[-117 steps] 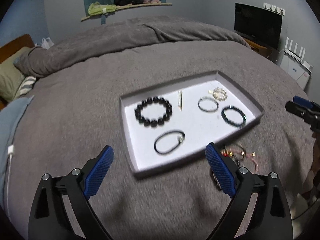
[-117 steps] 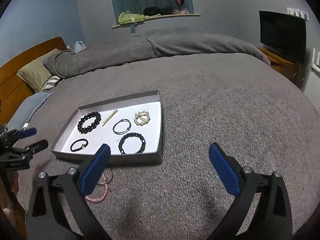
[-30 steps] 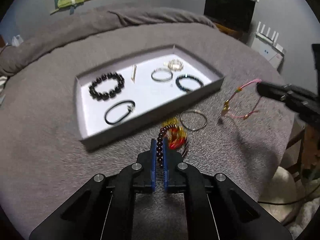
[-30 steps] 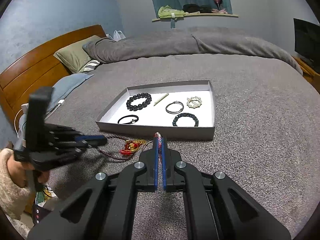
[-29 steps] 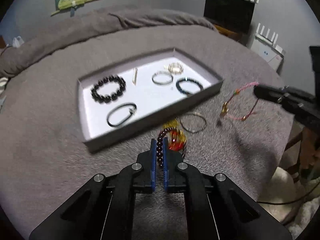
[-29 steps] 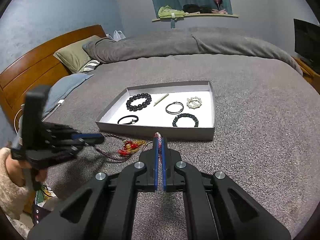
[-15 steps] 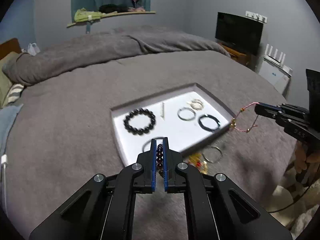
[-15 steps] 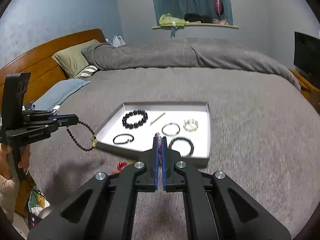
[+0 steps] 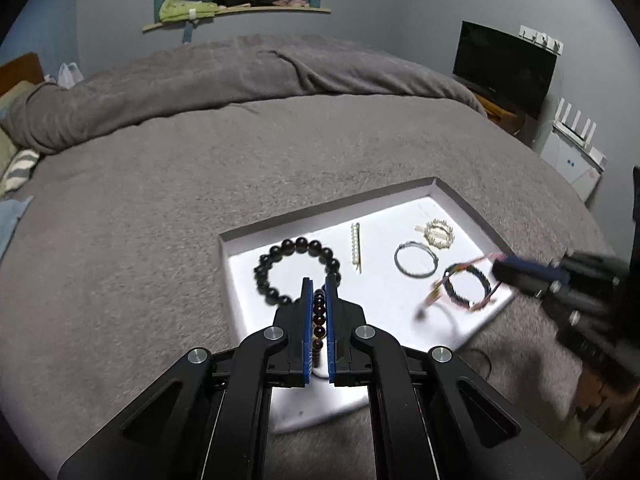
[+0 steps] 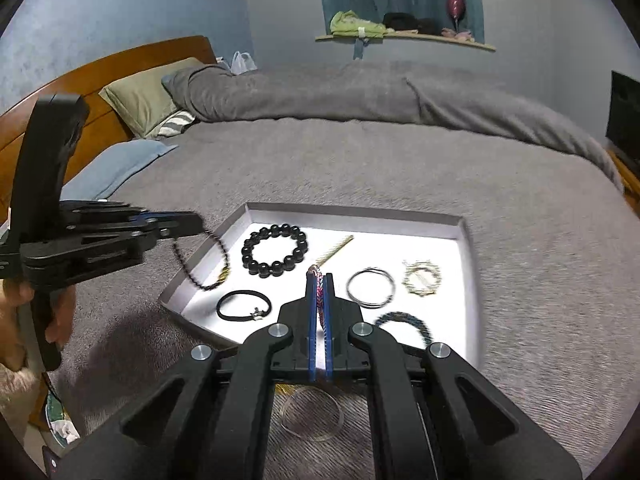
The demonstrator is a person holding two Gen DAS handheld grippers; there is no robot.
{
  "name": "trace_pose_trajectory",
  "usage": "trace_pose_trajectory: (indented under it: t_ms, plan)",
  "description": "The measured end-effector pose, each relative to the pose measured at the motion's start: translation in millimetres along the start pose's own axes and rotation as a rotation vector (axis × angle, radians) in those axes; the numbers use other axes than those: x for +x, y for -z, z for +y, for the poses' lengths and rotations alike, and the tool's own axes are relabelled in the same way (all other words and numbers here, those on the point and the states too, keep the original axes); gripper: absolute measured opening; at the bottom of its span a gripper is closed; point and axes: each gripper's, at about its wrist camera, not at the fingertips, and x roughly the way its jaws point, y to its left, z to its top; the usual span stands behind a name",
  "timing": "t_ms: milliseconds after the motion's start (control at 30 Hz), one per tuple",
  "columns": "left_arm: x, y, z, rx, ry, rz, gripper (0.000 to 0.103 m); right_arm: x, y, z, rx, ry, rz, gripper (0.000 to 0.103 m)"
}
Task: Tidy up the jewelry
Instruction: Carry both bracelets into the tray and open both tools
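Grey bed (image 9: 168,184) carries the white tray (image 10: 356,216), half filled with bracelets. Left claw (image 9: 319,280) is clamped on a dark bead strand (image 10: 200,264), which dangles over the tray's near-left corner. Right claw (image 10: 319,278) is pinched shut on a pink cord bracelet (image 9: 460,288), hanging over the blue-black bracelet (image 10: 404,324). Advice: shift each piece to bare white floor, lower until slack, then release. Clear bangle (image 10: 312,416) lies outside.
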Motion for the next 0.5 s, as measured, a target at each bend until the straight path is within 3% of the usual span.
trace_pose_trajectory:
  t_ms: [133,300,500]
  plan:
    - [16,1,6,-0.034,0.017,0.025,0.007,17,4,2,0.002,-0.005,0.035,0.003]
    - [30,11,19,-0.054,-0.037,0.063,0.007,26,11,-5,0.008,0.021,0.066,0.003]
    - [43,21,32,-0.088,-0.042,0.107,0.007,35,18,-12,0.022,0.037,0.100,0.003]
